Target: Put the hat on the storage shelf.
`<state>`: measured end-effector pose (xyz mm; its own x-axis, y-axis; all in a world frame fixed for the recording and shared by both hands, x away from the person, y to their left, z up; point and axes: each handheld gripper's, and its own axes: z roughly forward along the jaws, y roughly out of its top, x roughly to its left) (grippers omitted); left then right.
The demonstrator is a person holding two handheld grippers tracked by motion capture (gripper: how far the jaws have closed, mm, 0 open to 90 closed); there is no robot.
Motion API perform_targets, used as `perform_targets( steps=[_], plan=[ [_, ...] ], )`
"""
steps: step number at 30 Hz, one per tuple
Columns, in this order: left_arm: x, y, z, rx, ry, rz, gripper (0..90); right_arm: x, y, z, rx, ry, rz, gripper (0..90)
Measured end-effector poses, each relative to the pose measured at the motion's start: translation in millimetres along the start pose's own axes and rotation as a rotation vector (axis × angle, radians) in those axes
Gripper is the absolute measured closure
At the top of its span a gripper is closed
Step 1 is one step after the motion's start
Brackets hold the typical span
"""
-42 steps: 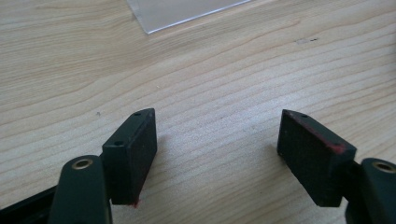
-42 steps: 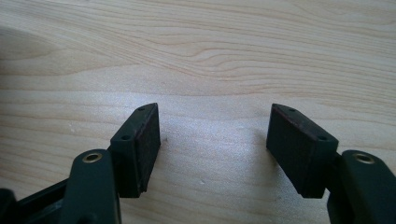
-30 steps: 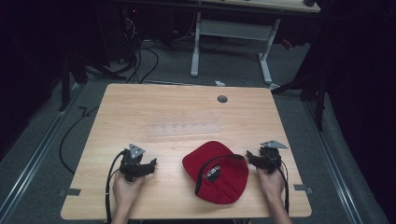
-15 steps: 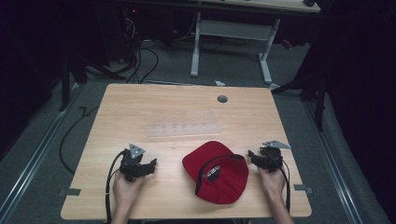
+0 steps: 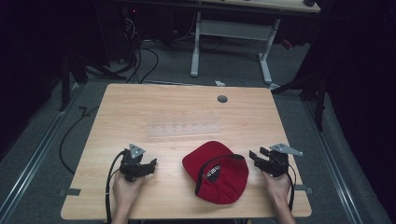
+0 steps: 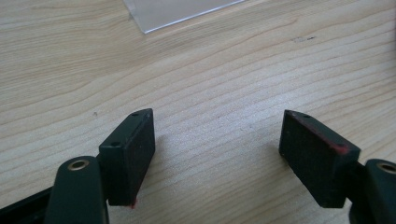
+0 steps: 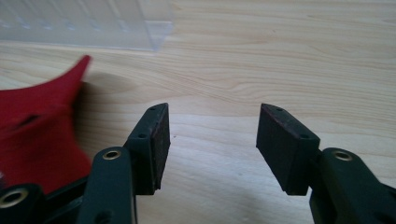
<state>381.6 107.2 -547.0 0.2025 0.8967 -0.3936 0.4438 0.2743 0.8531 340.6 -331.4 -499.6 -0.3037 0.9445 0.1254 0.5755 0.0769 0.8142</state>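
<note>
Red cap [image 5: 215, 171] sits lower centre of the high view on the wooden table [image 5: 187, 112], upside down, brim toward the bottom edge, black inner band showing. Right gripper [image 5: 256, 156] is just right of the cap, apart from it; its jaws have just been closing a bit but stand spread with nothing between them, bare wood in the gap in the right gripper view, cap [image 7: 42, 126] off at the left of that frame. Left gripper [image 5: 152, 164] is lower left, well apart from the cap, jaws released, empty, only wood between them in the left gripper view. Clear plastic tray [image 5: 183, 130] lies flat just above the cap, mid-frame.

Risks, as a judgement: soft fabric could slide or fold if one pad pushes the crown instead of pinching an edge; a one-sided grab could spin the cap. The cap lies close to the bottom table edge, so a shove toward the person could tip it off. A push upward in frame would knock it into the tray.

Room: the upper half of the table is bare apart from a grommet hole [image 5: 222, 99] upper centre. Right gripper is near the right edge, little slack there. Wide bare wood between left gripper and cap.
</note>
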Motion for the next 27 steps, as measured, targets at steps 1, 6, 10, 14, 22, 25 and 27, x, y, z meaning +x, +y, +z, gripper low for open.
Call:
perform_targets(
  steps=[1, 6, 10, 14, 22, 25, 27],
  plan=[
    [0.0, 0.0, 0.0, 0.0, 0.0, 0.0, 27.1, 1.6, 0.2, -2.9, -0.01, 0.013, -0.01, 43.6],
    [0.0, 0.0, -0.1, 0.001, -0.001, 0.001, 26.9, 13.5, 2.1, -18.2, -0.049, 0.078, -0.027, 41.5],
    [-0.1, -0.1, -0.1, 0.001, 0.0, 0.0, 26.9, 22.8, 4.3, -26.0, -0.073, 0.119, -0.046, 40.3],
    [-0.1, -0.1, -0.1, 0.001, 0.0, 0.0, 26.9, 33.2, 7.3, -29.3, -0.071, 0.151, -0.077, 38.3],
    [-0.2, -0.2, -0.2, 0.001, 0.0, 0.001, 26.8, 47.2, 10.2, -23.1, -0.05, 0.2, -0.124, 35.4],
    [-0.3, -0.2, -0.2, 0.001, 0.0, 0.0, 26.8, 48.6, 9.7, -18.8, -0.034, 0.209, -0.128, 34.5],
    [-0.4, -0.2, -0.2, 0.0, 0.0, -0.001, 26.8, 51.2, 8.2, -12.5, -0.013, 0.218, -0.135, 34.2]
  ],
)
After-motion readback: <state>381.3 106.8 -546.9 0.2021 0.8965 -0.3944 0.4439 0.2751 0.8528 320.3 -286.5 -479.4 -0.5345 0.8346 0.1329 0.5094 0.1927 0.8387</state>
